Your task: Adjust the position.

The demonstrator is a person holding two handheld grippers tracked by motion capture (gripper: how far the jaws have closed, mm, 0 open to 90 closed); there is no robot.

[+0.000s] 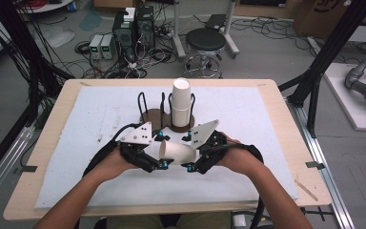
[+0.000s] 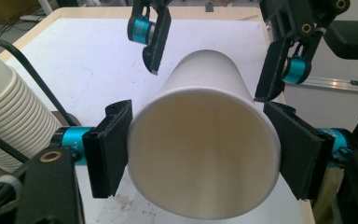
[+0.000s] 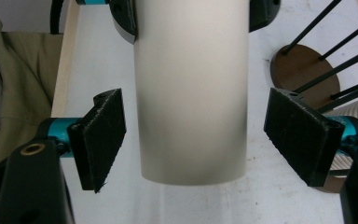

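No brand, label or writing is showing on the cup [image 1: 178,152], which is plain white and lying on its side just above the mat [image 1: 100,119] near the front of the table [image 1: 43,143], held between the two hands. The left claw [image 2: 200,154] is gripping the cup at its wide, open end: in the left gripper view both pads [image 2: 109,149] are pressing against the rim, and the hollow inside of the cup is facing that camera. The right claw [image 3: 193,140] is standing open around the cup's narrow, closed end; in the right gripper view a clear gap is showing between each pad [image 3: 100,137] and the cup wall, so it is not touching the cup. The high view is placing both claws side by side with the cup bridging them, and it is also showing what the close views cut off: a brown holder [image 1: 167,121] with black wire loops standing behind the claws, and a stack [image 1: 181,102] of white cups sitting upright in its right-hand ring. The left gripper view is catching the ribbed rims of that stack [image 2: 9,121] at its left edge, and the right claw's jaws beyond the cup. The right gripper view is showing part of the holder's brown base [image 3: 303,70] and wires at the right.
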